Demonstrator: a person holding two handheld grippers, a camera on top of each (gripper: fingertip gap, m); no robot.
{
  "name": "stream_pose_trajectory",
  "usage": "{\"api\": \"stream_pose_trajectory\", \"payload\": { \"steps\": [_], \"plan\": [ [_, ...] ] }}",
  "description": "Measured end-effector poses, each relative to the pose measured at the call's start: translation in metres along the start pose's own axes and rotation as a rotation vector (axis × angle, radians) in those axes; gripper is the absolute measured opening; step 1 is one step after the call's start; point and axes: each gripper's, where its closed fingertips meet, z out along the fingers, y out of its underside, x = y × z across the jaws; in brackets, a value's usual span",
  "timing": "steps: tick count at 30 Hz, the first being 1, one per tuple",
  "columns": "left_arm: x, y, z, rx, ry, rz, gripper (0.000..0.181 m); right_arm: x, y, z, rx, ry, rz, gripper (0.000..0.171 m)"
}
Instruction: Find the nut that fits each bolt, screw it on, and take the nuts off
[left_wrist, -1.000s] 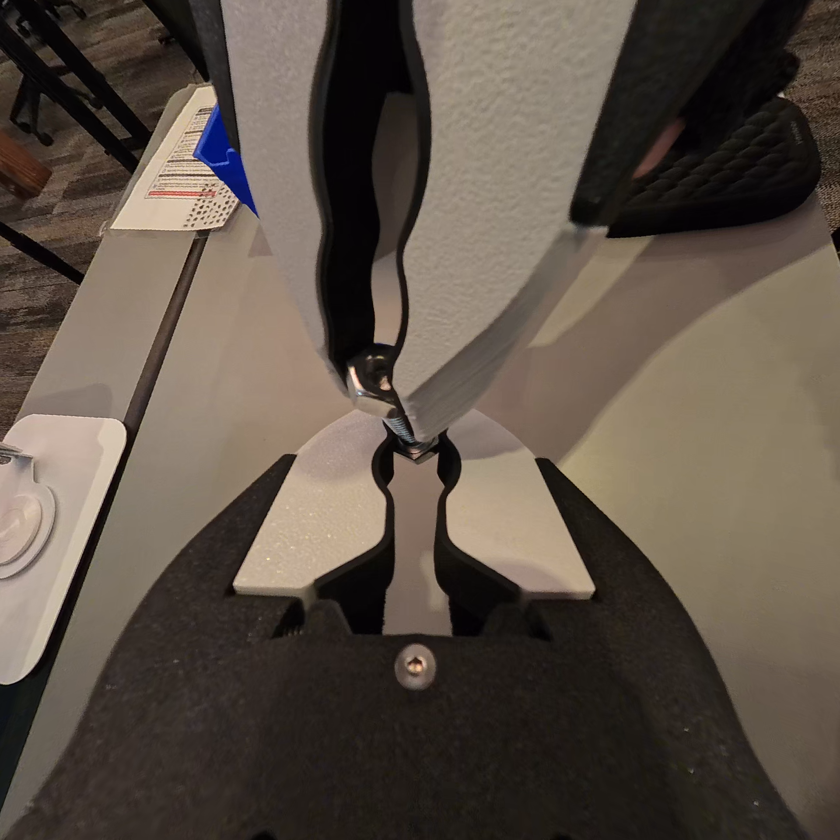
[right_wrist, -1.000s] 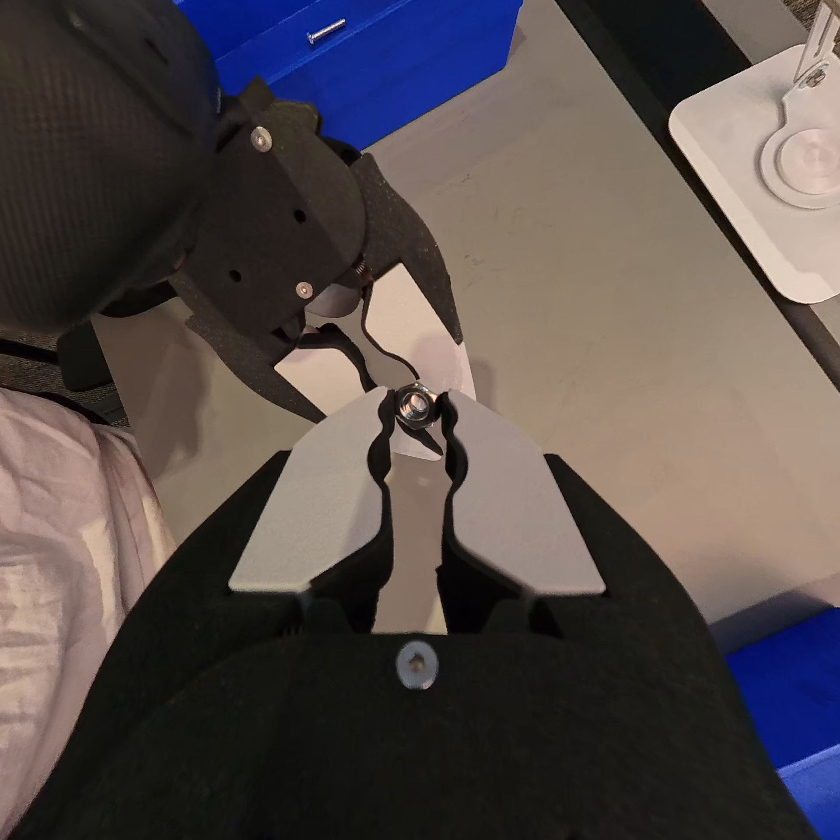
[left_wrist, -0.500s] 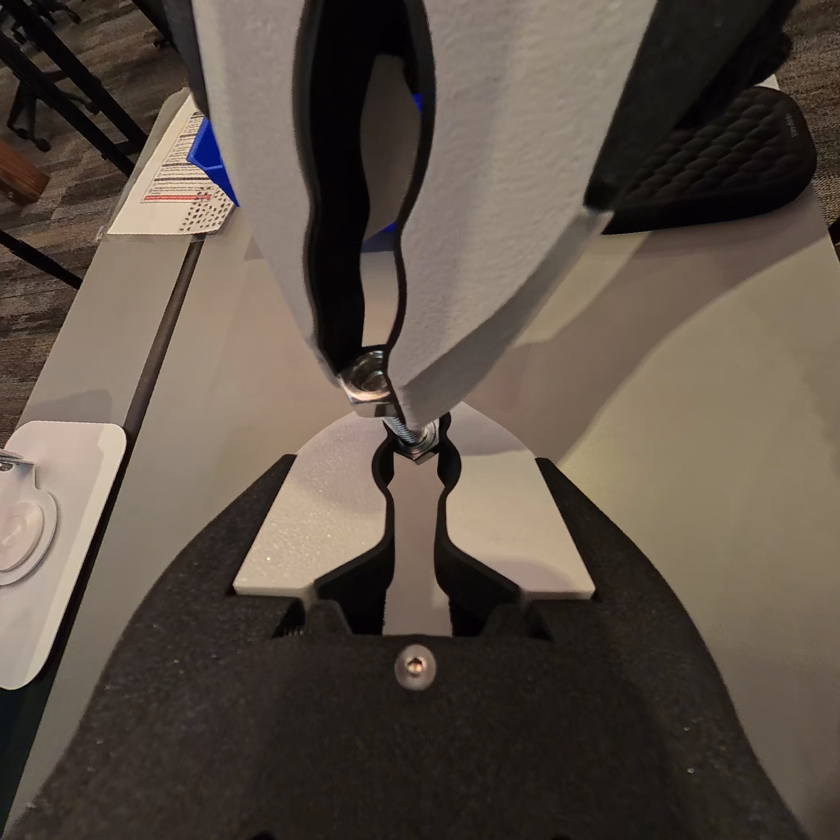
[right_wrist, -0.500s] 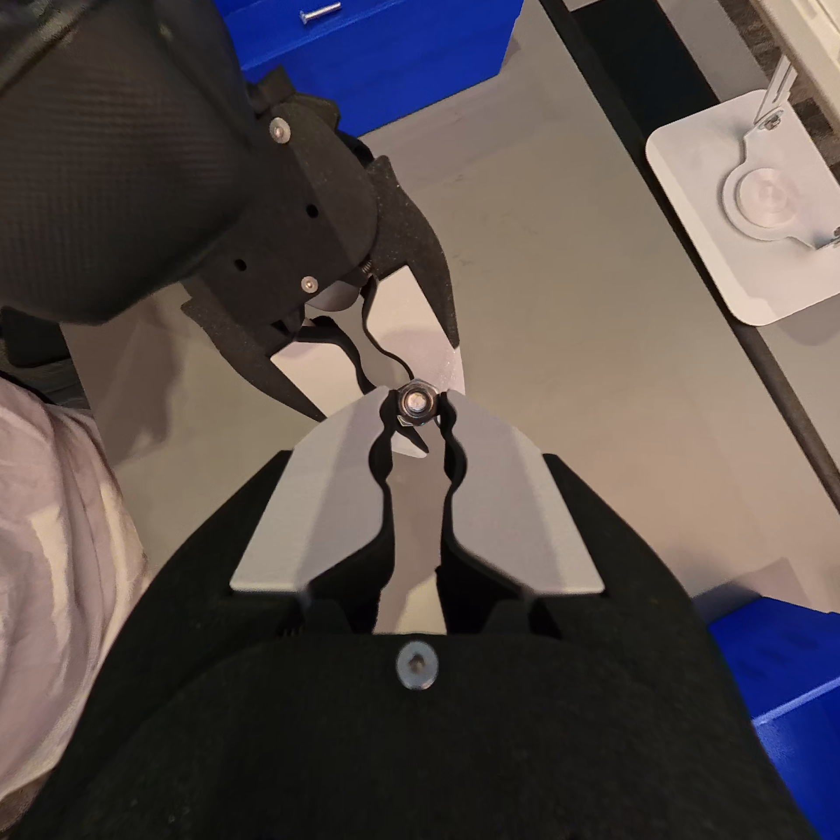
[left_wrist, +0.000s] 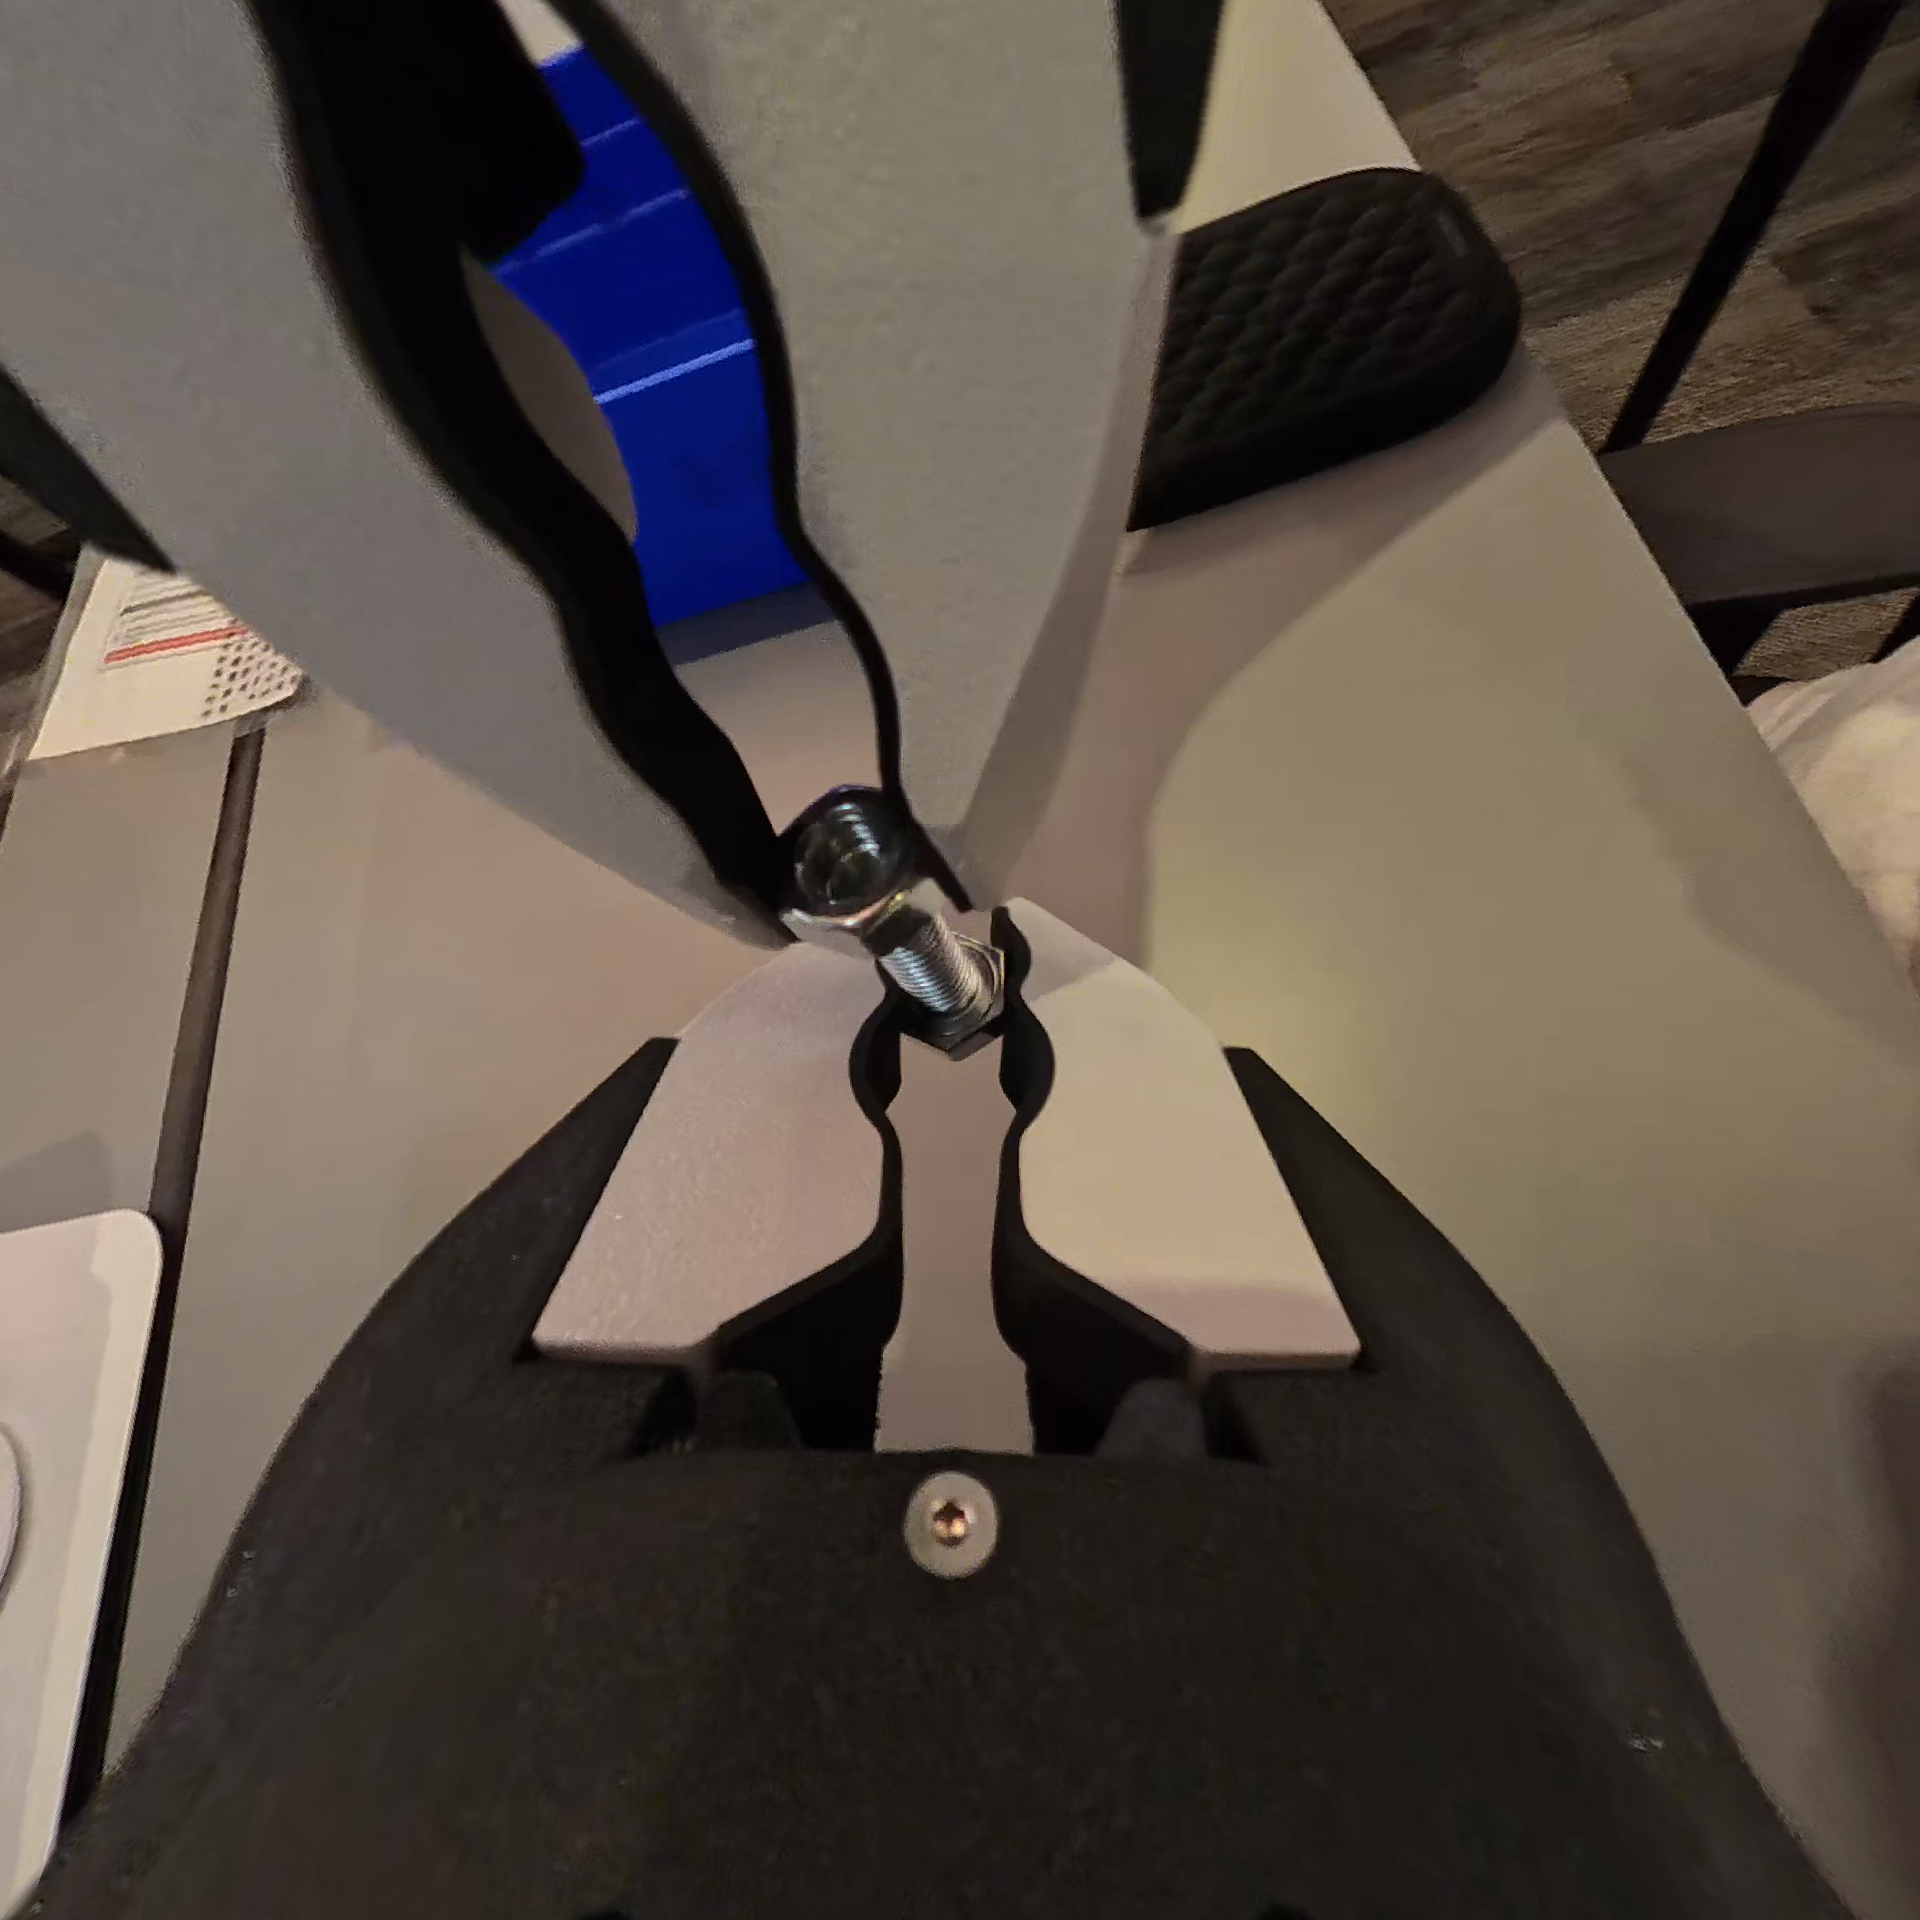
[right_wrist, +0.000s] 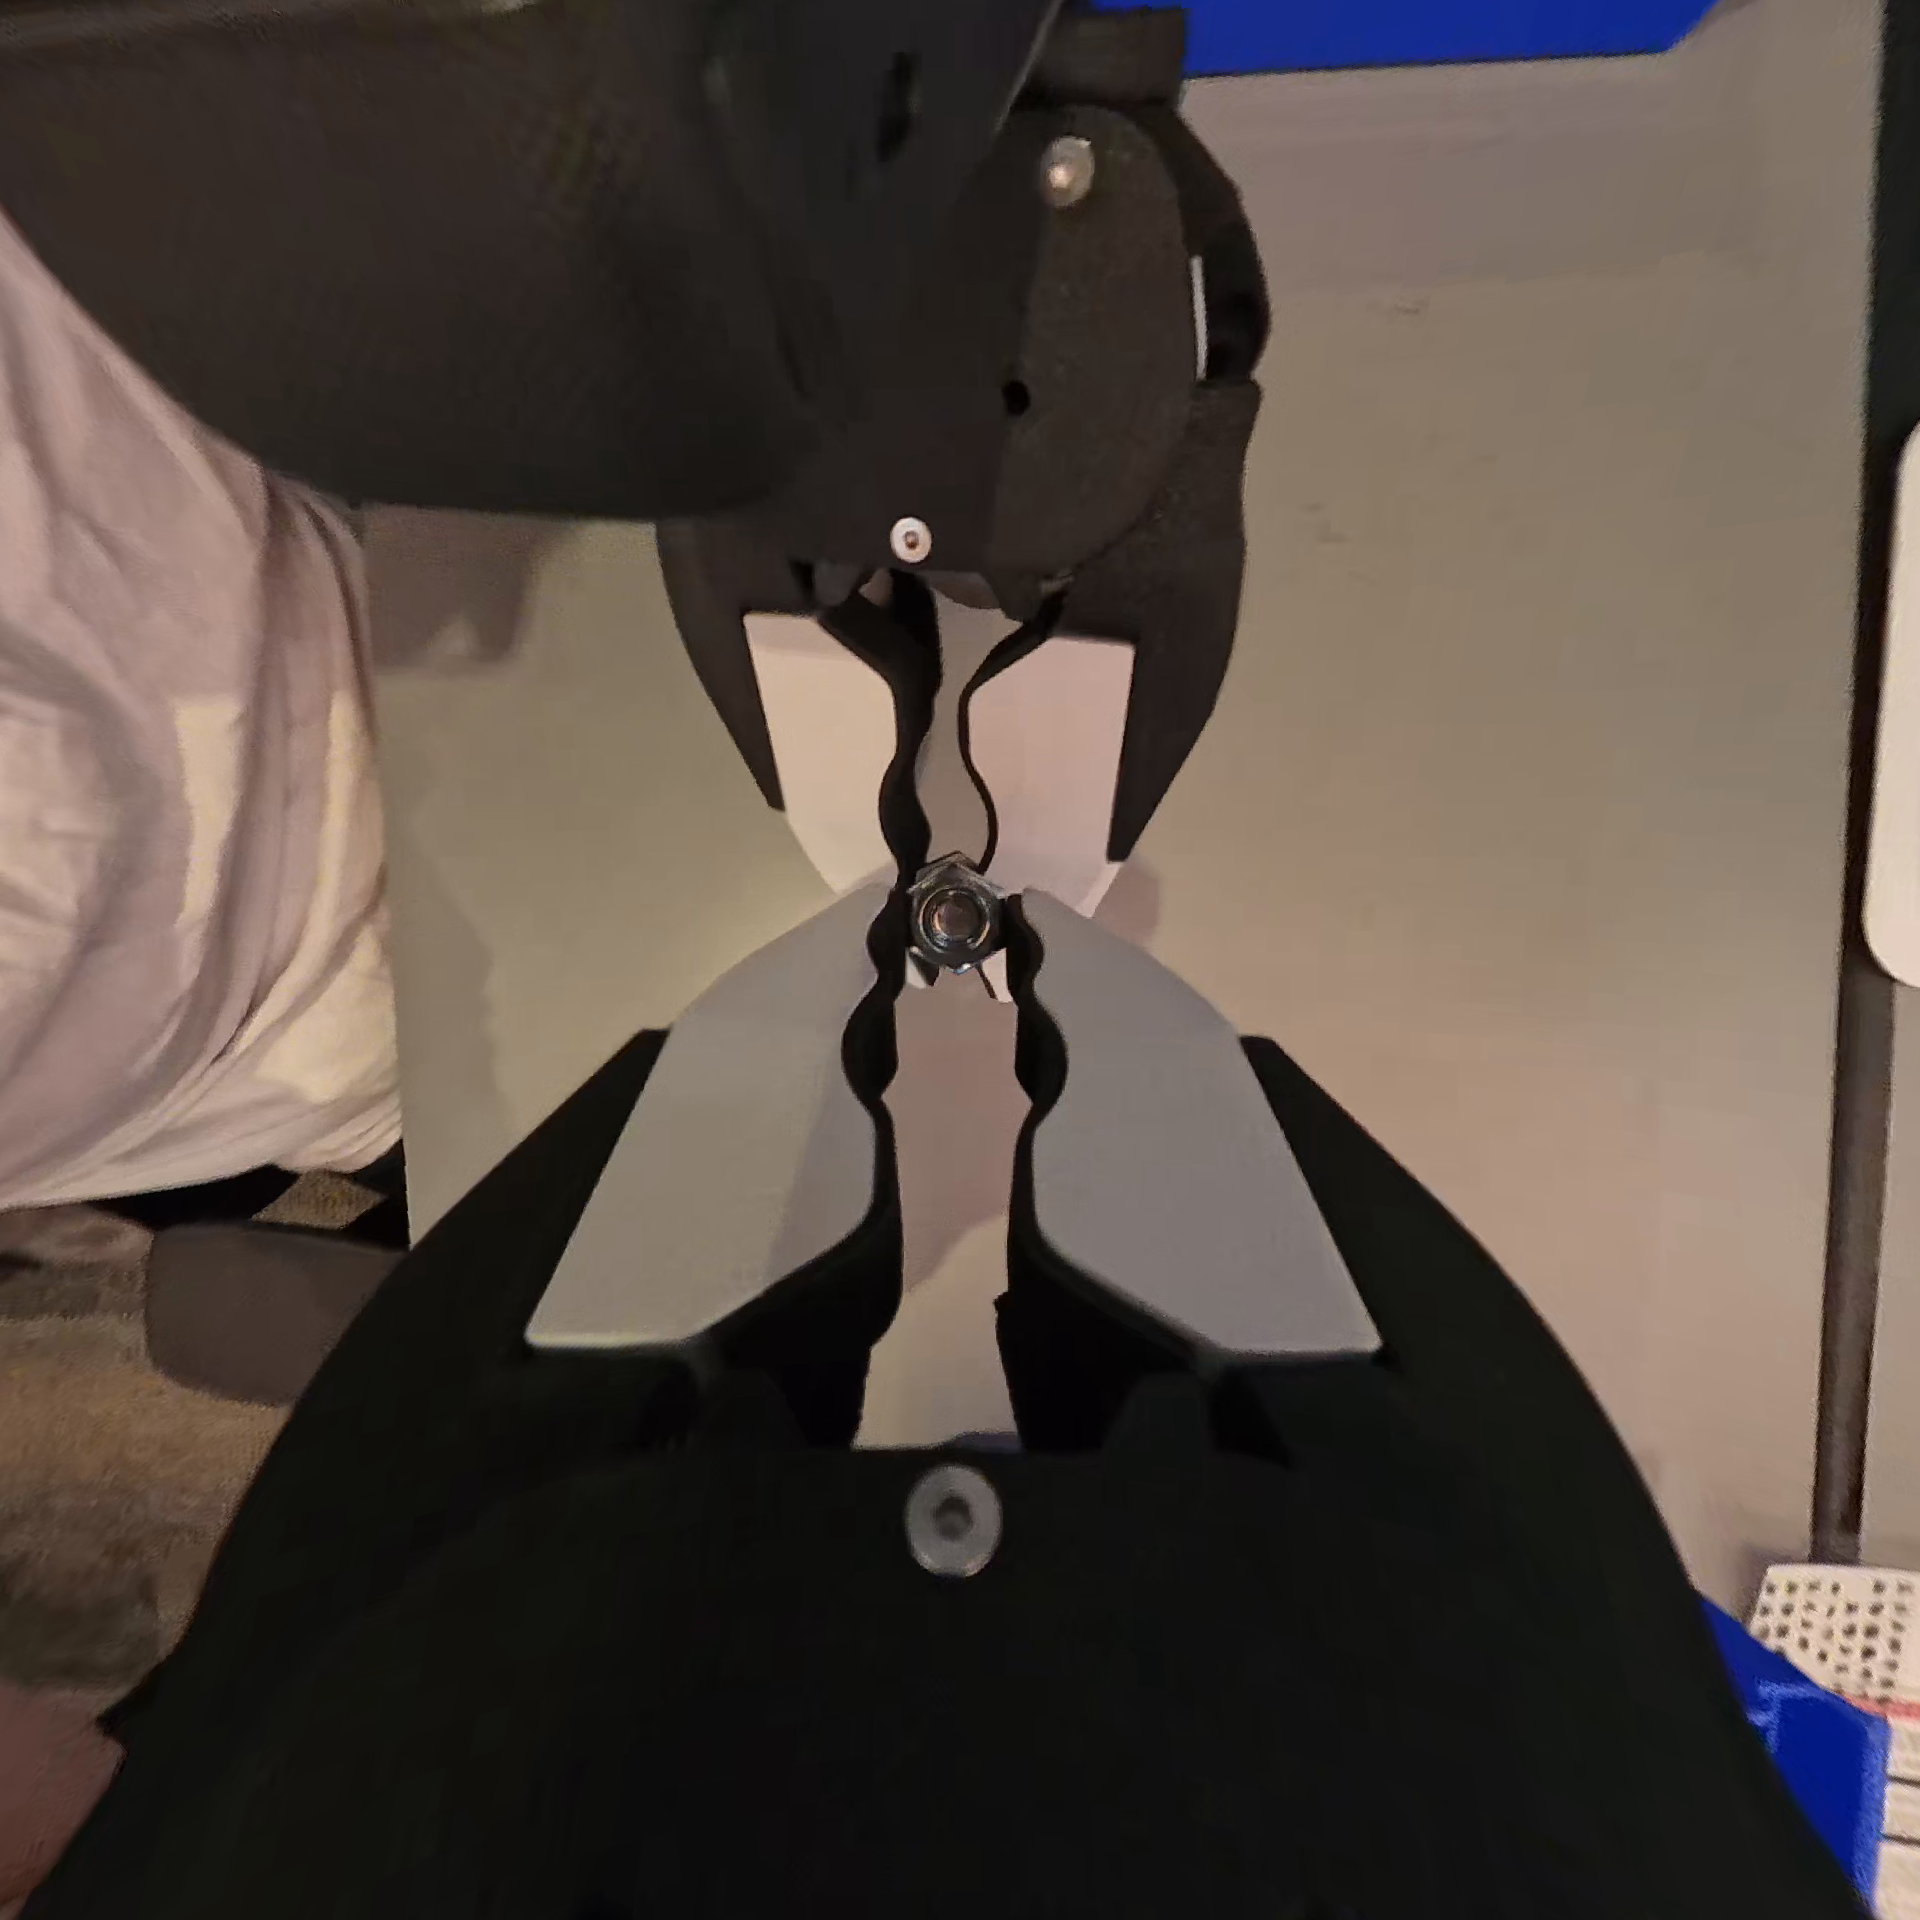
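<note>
Obs., largest to smallest.

- Grey table runs under everything. A blue bin sits at its far side, partly hidden behind the right gripper's fingers.
- Right gripper: comes in from the far side in the left wrist view, fingers drawn together and clamped on the hex head of the bolt.
- Left gripper: near side, tips closed in on the nut, one on each side of it.
- The bolt is held in the air above the table between the two grippers, head far, threaded shank pointing near and slightly right. Bare thread shows between head and nut, so the nut sits toward the shank's tip.

Handling (judgement):
- Both parts are bright plated steel: rigid, small, light, not fragile, but smooth and likely slippery against the finger pads.
- Best hold is across opposite hex flats, on head and nut alike. A corner-to-corner grip would probably cam out under torque.
- Avoid pinching the thread; it gives poor purchase.
- Keep the two grips coaxial. A sideways load could bind the nut or lever a part out, and a dropped nut may roll.
</note>
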Motion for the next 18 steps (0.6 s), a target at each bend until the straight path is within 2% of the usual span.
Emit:
{"api": "stream_pose_trajectory", "payload": {
  "steps": [7,13,18],
  "plan": [
    [0.005,0.007,0.005,-0.046,0.018,0.030,0.013,-0.003,0.006,0.007,-0.060,-0.015,-0.082,0.018],
    [-0.009,0.012,0.004,-0.069,-0.045,-0.039,0.013,0.011,0.004,0.008,0.020,0.054,0.152,0.017],
    [-0.023,0.018,0.003,-0.100,-0.129,-0.100,0.013,0.024,0.002,0.009,0.121,0.133,0.424,0.017]
  ]
}}
